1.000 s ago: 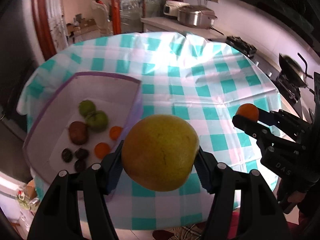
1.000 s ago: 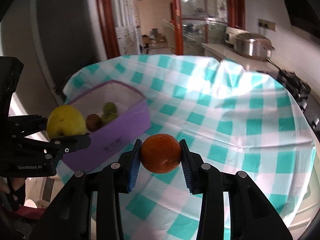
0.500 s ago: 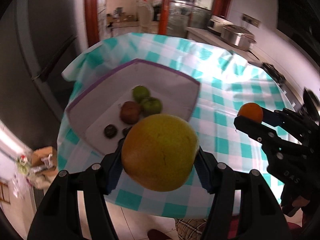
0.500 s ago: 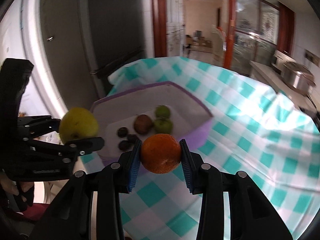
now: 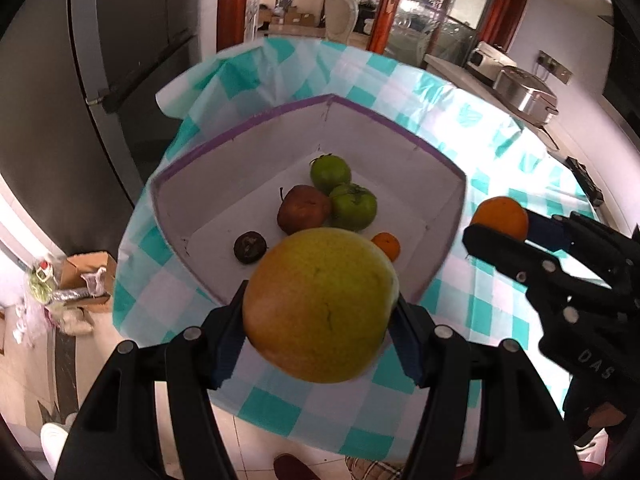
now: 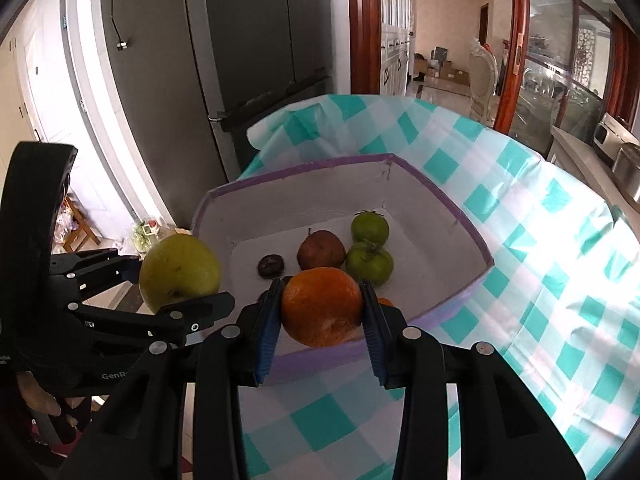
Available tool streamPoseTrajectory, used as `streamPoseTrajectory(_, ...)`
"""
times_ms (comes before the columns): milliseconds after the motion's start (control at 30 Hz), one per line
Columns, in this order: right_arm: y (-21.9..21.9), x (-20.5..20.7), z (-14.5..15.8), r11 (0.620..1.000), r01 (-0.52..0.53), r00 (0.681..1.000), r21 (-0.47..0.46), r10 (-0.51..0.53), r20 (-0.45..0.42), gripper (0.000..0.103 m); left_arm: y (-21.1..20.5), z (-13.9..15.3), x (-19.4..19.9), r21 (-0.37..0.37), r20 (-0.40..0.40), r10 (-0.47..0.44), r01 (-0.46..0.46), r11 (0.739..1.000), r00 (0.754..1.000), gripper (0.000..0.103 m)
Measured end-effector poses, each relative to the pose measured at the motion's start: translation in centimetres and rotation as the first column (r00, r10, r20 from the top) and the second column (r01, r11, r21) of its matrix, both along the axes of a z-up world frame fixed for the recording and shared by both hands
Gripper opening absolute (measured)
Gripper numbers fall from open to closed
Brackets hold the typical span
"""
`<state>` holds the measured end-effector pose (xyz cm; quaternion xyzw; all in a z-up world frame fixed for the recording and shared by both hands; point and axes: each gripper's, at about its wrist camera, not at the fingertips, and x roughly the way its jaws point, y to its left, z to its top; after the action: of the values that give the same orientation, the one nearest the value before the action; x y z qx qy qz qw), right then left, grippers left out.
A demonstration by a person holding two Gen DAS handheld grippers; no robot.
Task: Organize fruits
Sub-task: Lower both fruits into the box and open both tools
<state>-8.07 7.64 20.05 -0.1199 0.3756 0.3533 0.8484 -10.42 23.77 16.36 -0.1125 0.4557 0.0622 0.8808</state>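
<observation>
While your left gripper point(image 5: 320, 312) clamps the pear point(image 5: 320, 306), your "DAS"-marked right gripper point(image 6: 322, 312) clamps the orange point(image 6: 322, 306).

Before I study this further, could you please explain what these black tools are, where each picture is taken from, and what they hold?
There is no robot: a person holds two hand grippers, each with its own camera looking along its jaws. In the left one's view, the left gripper clamps a big yellow-green fruit. In the right one's view, the right gripper clamps an orange. Ahead, on a checked tablecloth, stands a purple-edged box with two green fruits, a reddish-brown one and smaller ones.
</observation>
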Motion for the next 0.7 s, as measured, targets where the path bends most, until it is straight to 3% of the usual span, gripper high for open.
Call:
streamPoseTrajectory(400, 1.0, 10.0, -4.7, 0.994, 0.024, 0.996, -0.107, -0.032, -0.08, 0.038, 2.7, -4.7, 6.7, 0.0, -0.11, 0.09, -0.09, 0.996, 0.99, 0.064)
streamPoseTrajectory(600, 2.5, 13.3, -7.8, 0.986, 0.002, 0.991, -0.168, -0.024, -0.129, 0.038, 4.7, -6.1, 8.7, 0.04, -0.161, 0.125, -0.12, 0.992, 0.979, 0.064)
streamPoseTrajectory(700, 3.7, 14.3, -9.4, 0.969, -0.02, 0.99, -0.245, -0.015, -0.14, 0.038, 5.2, -6.7, 9.7, 0.098, -0.191, 0.133, -0.116, 0.988, 0.972, 0.064)
